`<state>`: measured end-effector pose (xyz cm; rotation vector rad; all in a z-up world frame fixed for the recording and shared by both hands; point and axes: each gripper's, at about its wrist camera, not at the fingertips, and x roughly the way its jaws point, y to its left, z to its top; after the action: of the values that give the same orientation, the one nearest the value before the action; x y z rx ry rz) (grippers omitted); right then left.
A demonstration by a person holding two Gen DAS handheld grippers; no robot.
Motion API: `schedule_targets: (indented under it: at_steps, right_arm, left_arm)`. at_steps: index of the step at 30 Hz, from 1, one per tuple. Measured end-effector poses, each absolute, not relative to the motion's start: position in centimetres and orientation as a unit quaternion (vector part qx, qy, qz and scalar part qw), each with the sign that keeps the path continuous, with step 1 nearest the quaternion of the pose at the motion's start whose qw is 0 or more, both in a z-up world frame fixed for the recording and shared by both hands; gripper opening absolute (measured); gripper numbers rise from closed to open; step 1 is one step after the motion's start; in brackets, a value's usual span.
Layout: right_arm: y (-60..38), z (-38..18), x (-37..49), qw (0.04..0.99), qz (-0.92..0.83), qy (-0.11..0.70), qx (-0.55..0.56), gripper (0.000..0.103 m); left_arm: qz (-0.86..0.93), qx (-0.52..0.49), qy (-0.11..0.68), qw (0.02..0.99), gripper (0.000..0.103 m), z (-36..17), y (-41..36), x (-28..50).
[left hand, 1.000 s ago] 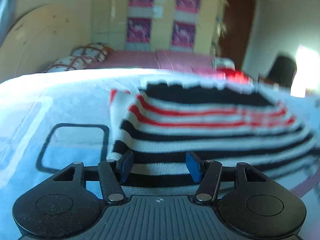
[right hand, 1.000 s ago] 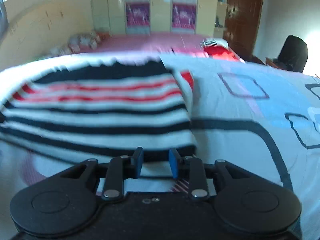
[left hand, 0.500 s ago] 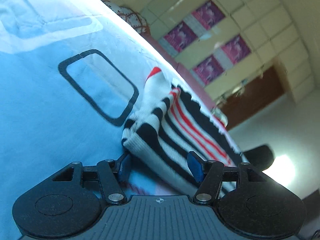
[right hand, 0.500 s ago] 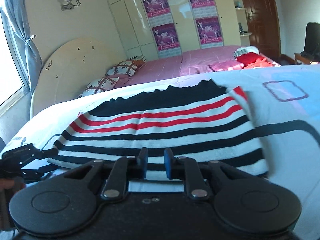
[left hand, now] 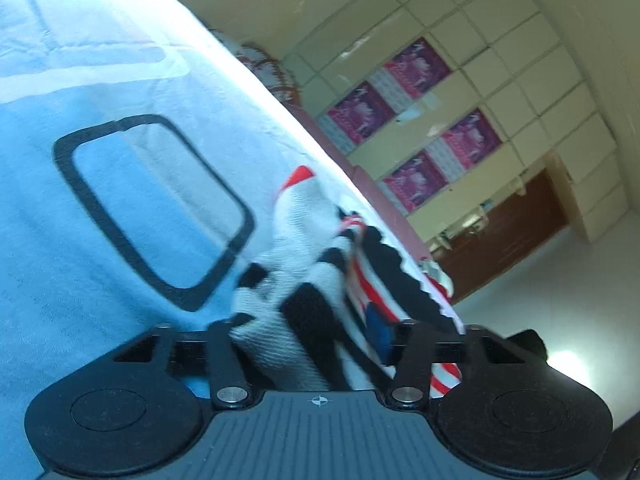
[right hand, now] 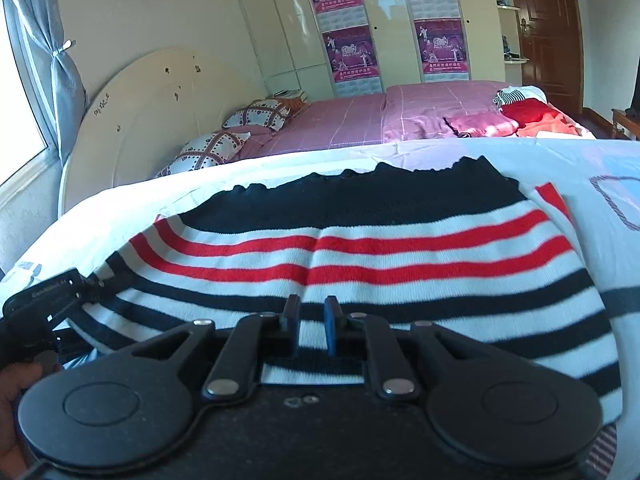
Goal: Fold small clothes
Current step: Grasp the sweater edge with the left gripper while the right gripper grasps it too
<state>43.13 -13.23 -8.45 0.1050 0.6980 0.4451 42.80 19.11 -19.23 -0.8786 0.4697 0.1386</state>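
Note:
A small knitted garment with white, black and red stripes (right hand: pixel 360 248) lies on the pale blue bedsheet (left hand: pixel 100 240). My right gripper (right hand: pixel 312 320) is shut on its near hem at the middle. My left gripper (left hand: pixel 308 332) is tilted, its jaws wide apart, with the garment's bunched left edge (left hand: pixel 304 304) between the fingers. In the right wrist view the left gripper (right hand: pixel 44 304) shows at the garment's left edge, a hand behind it.
The sheet has dark rounded-rectangle prints (left hand: pixel 152 208). Behind is a pink bed (right hand: pixel 360 120) with patterned pillows (right hand: pixel 224 140) and a pile of red and pink clothes (right hand: pixel 520 116). Cupboards with posters (right hand: pixel 348 48) and a brown door (right hand: pixel 552 32) line the back wall.
My right gripper closed on the hem and lifted it. My left gripper tilted and pushed forward, so the garment's left edge now sits bunched between its open fingers.

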Motion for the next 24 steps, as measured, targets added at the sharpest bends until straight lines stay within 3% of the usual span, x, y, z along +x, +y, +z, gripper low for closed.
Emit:
schedule_targets:
  at_steps: [3,7,15,17,24]
  right_arm:
    - [-12.7,-8.5,43.9,0.914,0.216,0.342,0.039,0.013]
    - [-12.0,-8.5,44.9,0.913,0.216,0.345,0.031,0.013]
    - [-11.5,-9.5,46.1,0.909,0.211,0.358,0.026,0.013]
    - [-11.5,-9.9,46.3,0.907,0.210,0.365,0.016,0.012]
    - [-11.5,-10.3,46.8,0.902,0.226,0.367,-0.018,0.010]
  left_arm:
    - [0.061,-0.438,0.221,0.869,0.032,-19.8,19.7,42.8]
    - [0.058,-0.437,0.220,0.870,0.031,-19.9,19.5,43.4]
    - [0.045,-0.461,0.188,0.866,0.019,-20.5,20.0,42.3]
    - [0.039,-0.458,0.161,0.873,0.018,-20.4,20.1,40.6]
    - [0.058,-0.469,0.190,0.861,0.018,-21.0,20.3,41.9]
